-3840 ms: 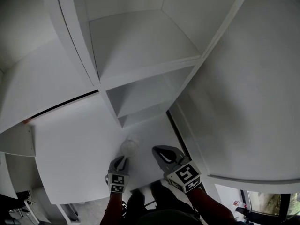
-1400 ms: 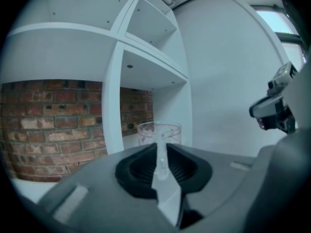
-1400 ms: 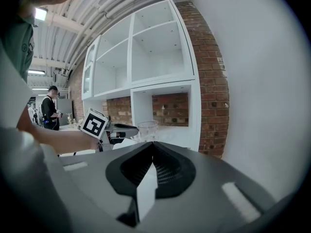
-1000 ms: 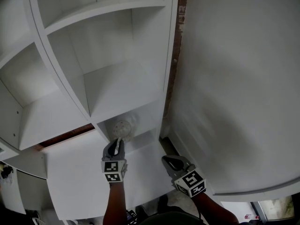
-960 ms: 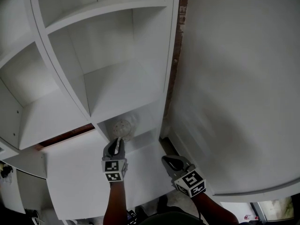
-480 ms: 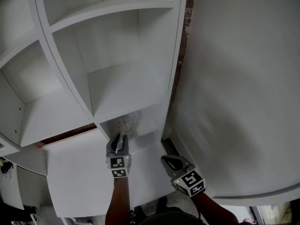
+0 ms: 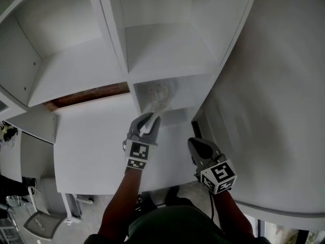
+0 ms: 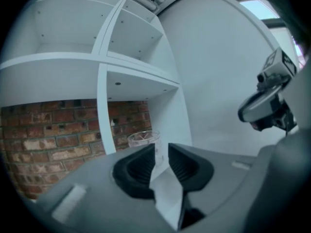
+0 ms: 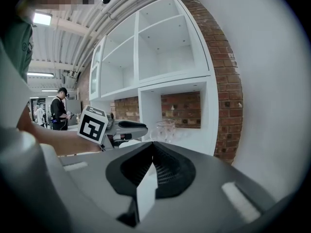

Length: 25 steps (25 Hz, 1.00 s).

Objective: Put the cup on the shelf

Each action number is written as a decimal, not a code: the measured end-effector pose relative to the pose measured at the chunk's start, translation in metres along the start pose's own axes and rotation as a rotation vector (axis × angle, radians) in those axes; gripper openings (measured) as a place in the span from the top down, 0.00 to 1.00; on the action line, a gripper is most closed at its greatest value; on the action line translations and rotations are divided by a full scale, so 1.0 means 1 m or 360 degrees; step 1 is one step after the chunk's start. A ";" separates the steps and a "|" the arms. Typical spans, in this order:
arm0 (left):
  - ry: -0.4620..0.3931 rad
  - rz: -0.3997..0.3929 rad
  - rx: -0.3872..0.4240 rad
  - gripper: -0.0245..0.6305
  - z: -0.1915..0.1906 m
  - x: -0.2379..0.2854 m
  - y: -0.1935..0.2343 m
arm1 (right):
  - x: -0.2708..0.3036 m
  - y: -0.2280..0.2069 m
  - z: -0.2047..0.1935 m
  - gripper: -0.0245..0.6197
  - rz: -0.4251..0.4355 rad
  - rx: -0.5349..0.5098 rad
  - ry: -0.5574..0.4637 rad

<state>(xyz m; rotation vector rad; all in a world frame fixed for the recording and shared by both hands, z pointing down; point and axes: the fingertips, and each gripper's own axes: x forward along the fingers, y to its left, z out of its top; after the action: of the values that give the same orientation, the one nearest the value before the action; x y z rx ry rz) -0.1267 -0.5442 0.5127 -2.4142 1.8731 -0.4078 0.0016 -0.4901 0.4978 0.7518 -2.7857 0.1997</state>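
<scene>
Standing on the shelf (image 7: 167, 50), the cup (image 7: 159, 93) is free of the left gripper (image 7: 149, 118), whose empty, spread jaws have just been opening, while the right gripper (image 7: 196, 143) has jaws pressed together.

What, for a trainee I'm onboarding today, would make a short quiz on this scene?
1. True or false: the clear glass cup stands inside a compartment of the white shelf unit.
2. Which gripper is shut? A: left gripper. B: right gripper.
3. Fill in: the wall behind the cup is made of ___.
Key: 1 true. 2 B; the left gripper's jaws have just been opening, with the cup standing free beyond them. 3 brick.
</scene>
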 end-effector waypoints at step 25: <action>-0.0204 -0.0211 0.0209 0.96 0.076 -0.242 0.040 | -0.007 0.128 0.076 0.95 0.0197 -0.0270 -0.0219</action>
<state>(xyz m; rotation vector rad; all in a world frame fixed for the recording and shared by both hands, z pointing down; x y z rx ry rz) -0.2013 -0.3310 0.3894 -2.4220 1.5900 -0.3615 -0.0735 -0.3923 0.4142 0.5726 -2.9344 -0.0685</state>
